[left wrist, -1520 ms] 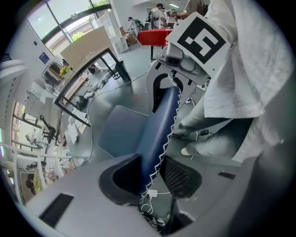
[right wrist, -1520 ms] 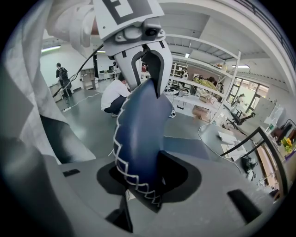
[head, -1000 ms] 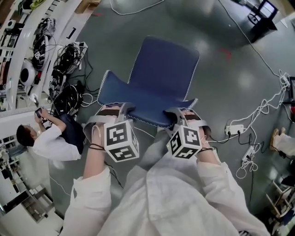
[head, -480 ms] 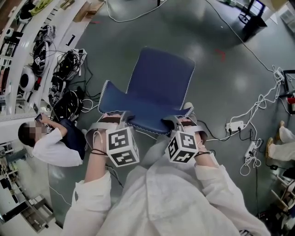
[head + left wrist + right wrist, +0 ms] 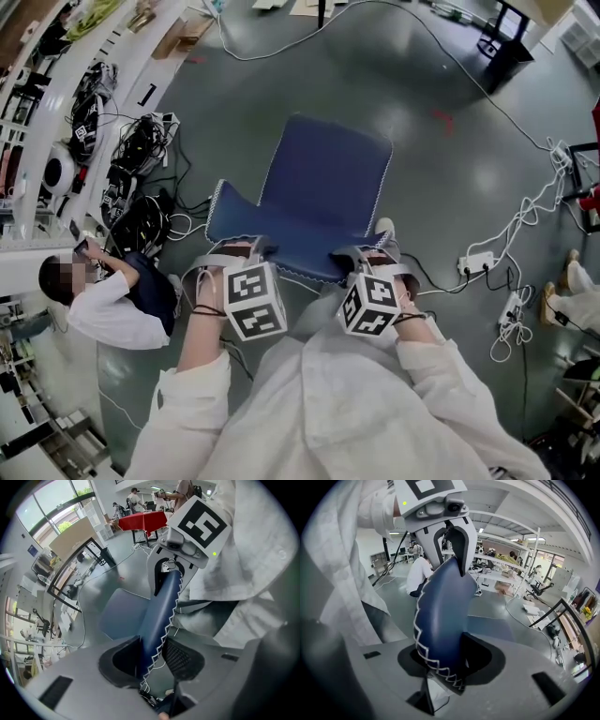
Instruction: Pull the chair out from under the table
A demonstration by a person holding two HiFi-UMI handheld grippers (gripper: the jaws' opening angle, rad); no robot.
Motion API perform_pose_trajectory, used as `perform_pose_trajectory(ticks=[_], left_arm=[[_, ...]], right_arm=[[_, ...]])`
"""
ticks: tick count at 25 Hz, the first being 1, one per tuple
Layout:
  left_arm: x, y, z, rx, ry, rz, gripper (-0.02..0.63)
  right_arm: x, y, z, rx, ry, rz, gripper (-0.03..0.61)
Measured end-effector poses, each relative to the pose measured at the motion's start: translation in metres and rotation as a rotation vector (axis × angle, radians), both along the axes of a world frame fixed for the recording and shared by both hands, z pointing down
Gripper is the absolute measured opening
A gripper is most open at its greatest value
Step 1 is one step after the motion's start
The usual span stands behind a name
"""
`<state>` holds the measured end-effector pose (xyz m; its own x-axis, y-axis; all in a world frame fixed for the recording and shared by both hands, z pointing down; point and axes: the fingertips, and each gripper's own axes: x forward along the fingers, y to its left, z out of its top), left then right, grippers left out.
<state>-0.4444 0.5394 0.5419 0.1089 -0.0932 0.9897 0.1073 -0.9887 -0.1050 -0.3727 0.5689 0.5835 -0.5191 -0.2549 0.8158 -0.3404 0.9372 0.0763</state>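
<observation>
Chair seat facing away, backrest pinched by left claw, right claw

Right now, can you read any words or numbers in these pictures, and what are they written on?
None can be read.
Left cube: black-and-white squares only, no letters.
Right cube: the same.
Chair: no label shows.
Blue patch on the far wall: too small to read.
</observation>
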Motion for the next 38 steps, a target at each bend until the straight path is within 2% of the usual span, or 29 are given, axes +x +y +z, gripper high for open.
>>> perform_pose_trajectory(ticks=[4,6,8,10,14,19,22,26,29,31,34,35,36,38], left_arm=[[0.004,0.002,0.000,-0.001,0.041,-0.035,0.141],[0.007,0.001,-0.002,0.009,0.070,-0.058,0.149],[0.009,0.000,-0.003,0.011,0.103,-0.091,0.181],[0.013,0.001,-0.004,-0.003,0.136,-0.121,0.262],[0.018,0.016,-0.003,-0.051,0.149,-0.101,0.301],[0.020,0.028,-0.020,-0.137,0.195,-0.098,0.316],[0.031,0.034,-0.035,-0.179,0.265,-0.095,0.316],[0.052,0.033,-0.063,-0.228,0.428,-0.141,0.316],[0.067,0.027,-0.091,-0.263,0.587,-0.206,0.316],[0.076,0.018,-0.117,-0.255,0.719,-0.254,0.314],[0.085,0.000,-0.162,-0.170,0.937,-0.318,0.314],[0.087,-0.006,-0.175,-0.128,0.998,-0.334,0.313],[0.089,-0.011,-0.187,-0.089,1.051,-0.351,0.313],[0.093,-0.021,-0.207,-0.027,1.145,-0.391,0.308]], right_arm=[[0.003,0.003,0.001,-0.030,0.015,0.024,0.146],[0.005,0.003,-0.001,-0.044,0.009,0.047,0.170],[0.006,0.001,-0.007,-0.049,-0.010,0.060,0.198],[0.006,0.001,-0.013,-0.039,-0.015,0.053,0.219],[0.005,0.000,-0.027,0.001,-0.017,0.033,0.267],[-0.006,0.007,-0.064,-0.038,-0.157,0.065,0.272],[-0.004,0.010,-0.087,-0.020,-0.217,0.077,0.273],[0.005,0.002,-0.133,0.046,-0.353,0.093,0.273],[0.013,-0.014,-0.181,0.117,-0.523,0.137,0.272],[0.020,-0.027,-0.216,0.147,-0.648,0.195,0.272],[0.028,-0.044,-0.261,0.173,-0.775,0.251,0.264],[0.033,-0.049,-0.273,0.197,-0.800,0.260,0.239],[0.039,-0.054,-0.285,0.223,-0.828,0.273,0.184],[0.051,-0.064,-0.304,0.250,-0.894,0.305,0.146]])
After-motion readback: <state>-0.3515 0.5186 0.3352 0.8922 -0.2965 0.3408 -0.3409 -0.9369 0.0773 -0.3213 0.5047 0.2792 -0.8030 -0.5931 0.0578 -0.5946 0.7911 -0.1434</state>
